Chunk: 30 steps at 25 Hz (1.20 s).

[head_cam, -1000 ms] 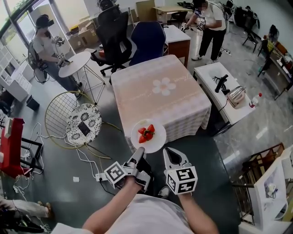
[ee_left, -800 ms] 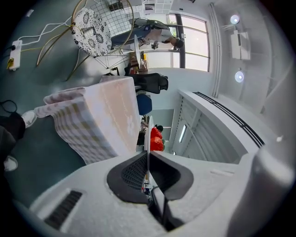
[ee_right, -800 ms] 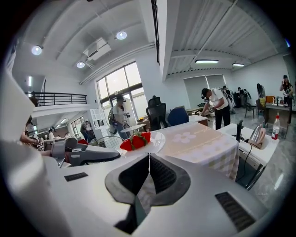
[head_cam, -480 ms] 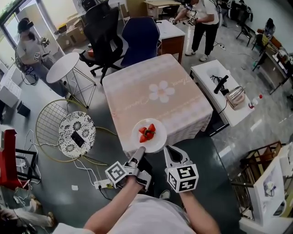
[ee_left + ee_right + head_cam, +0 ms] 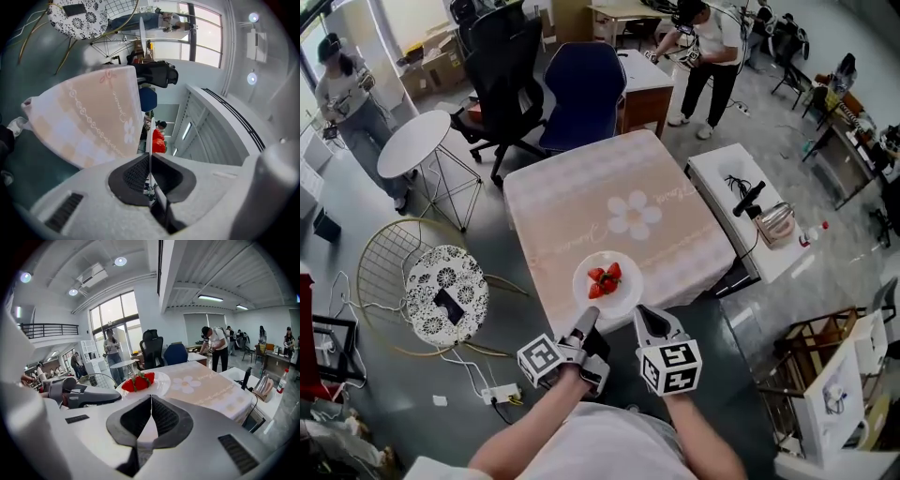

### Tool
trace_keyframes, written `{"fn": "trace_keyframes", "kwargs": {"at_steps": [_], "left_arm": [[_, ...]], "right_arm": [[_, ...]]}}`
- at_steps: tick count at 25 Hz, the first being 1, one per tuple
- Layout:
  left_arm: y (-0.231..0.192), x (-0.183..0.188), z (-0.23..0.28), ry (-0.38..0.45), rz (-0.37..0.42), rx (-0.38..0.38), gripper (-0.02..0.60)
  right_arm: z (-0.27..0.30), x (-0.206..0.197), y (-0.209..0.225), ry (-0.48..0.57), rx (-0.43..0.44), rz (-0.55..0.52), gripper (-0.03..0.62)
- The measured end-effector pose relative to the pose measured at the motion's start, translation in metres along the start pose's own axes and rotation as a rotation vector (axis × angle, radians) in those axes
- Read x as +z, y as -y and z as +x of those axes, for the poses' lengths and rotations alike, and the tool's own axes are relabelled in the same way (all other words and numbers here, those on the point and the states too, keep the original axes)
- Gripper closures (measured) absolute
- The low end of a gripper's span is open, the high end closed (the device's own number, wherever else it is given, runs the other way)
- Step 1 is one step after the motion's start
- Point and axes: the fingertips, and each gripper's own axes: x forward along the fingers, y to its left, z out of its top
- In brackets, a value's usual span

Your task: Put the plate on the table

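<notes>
A white plate (image 5: 619, 298) with several strawberries (image 5: 603, 279) hangs level over the near edge of the square table (image 5: 581, 202), which wears a pink cloth with a white flower. My left gripper (image 5: 586, 320) is shut on the plate's near rim. In the left gripper view the plate (image 5: 149, 133) shows edge-on as a thin white line running into the jaws, with the berries (image 5: 158, 140) on one side of it. My right gripper (image 5: 645, 316) hangs just right of the plate, jaws together with nothing in them. In the right gripper view the plate (image 5: 159, 380) lies just beyond and left of the jaws.
A black chair (image 5: 502, 66) and a blue chair (image 5: 586, 89) stand behind the table. Left are a round white side table (image 5: 412, 142) and a patterned stool (image 5: 445, 292). A white bench (image 5: 745, 216) with a metal appliance stands right. People stand at the back.
Both grippers and the plate have moved forward: the plate went from in front of the hanging cloth to over the table's near edge. Neither grip changed.
</notes>
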Motion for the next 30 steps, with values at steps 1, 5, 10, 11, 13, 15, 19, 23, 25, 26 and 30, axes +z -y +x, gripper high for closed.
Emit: {"fn": "trace_keyframes", "kwargs": {"at_steps": [1,5,10,11,13,15,19,23,25,26,30], "left_arm": [[0.0,0.005,0.002,-0.003,0.0,-0.001,0.563],[-0.002,0.024,0.009,0.003,-0.011,-0.001,0.563],[-0.004,0.043,0.016,0.023,-0.017,-0.002,0.563],[-0.005,0.045,0.018,0.028,-0.015,-0.004,0.563],[-0.007,0.049,0.022,0.038,-0.012,0.0,0.564],[-0.009,0.055,0.027,0.05,-0.013,0.003,0.563],[-0.012,0.065,0.041,0.089,-0.009,0.003,0.563],[-0.016,0.066,0.06,0.127,-0.02,0.004,0.563],[-0.019,0.07,0.067,0.158,-0.021,0.018,0.564],[-0.021,0.071,0.071,0.17,-0.023,0.023,0.563],[-0.027,0.075,0.091,0.188,-0.024,0.046,0.563]], "right_arm": [[0.005,0.003,-0.001,-0.004,-0.003,-0.003,0.59],[0.024,0.014,-0.008,-0.016,0.0,-0.017,0.589],[0.043,0.022,-0.015,-0.034,0.021,-0.043,0.589],[0.047,0.022,-0.015,-0.037,0.026,-0.046,0.589],[0.054,0.024,-0.014,-0.042,0.037,-0.051,0.589],[0.064,0.027,-0.012,-0.045,0.053,-0.059,0.591],[0.084,0.03,-0.005,-0.053,0.104,-0.08,0.59],[0.1,0.035,0.014,-0.07,0.157,-0.105,0.59],[0.11,0.037,0.02,-0.086,0.188,-0.111,0.59],[0.115,0.039,0.024,-0.095,0.203,-0.116,0.591],[0.136,0.045,0.032,-0.117,0.264,-0.134,0.589]]}}
